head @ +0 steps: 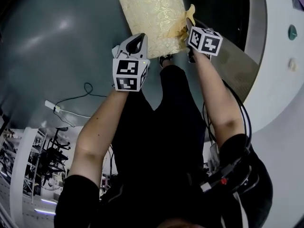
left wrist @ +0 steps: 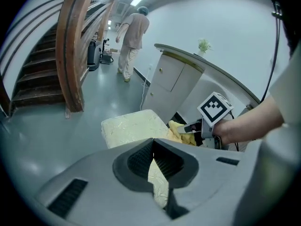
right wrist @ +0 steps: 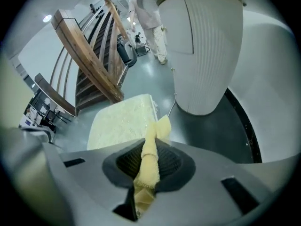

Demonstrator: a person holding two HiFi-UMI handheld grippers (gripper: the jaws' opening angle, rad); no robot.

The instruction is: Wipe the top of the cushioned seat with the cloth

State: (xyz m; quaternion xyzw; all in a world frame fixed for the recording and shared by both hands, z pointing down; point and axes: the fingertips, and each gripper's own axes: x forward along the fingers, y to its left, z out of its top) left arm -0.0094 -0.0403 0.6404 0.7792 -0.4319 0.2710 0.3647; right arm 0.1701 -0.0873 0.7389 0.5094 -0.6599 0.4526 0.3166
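The cushioned seat (head: 152,13) is a pale yellow block with a leaf pattern, standing on the grey floor in front of me. My right gripper (head: 189,25) is at its right edge, shut on a yellow cloth (head: 186,23) that hangs against the seat's side. In the right gripper view the cloth (right wrist: 150,159) runs bunched between the jaws of the right gripper (right wrist: 149,147), with the seat (right wrist: 120,121) beyond. My left gripper (head: 135,41) hovers over the seat's near edge, jaws closed with nothing in them. From the left gripper (left wrist: 153,147) I see the seat (left wrist: 131,128) and the cloth (left wrist: 181,134).
A curved white counter (right wrist: 207,46) with a dark base stands right of the seat. A wooden staircase (left wrist: 70,46) rises at the left. A person (left wrist: 131,36) walks far down the corridor. Cables (head: 80,99) lie on the floor at my left.
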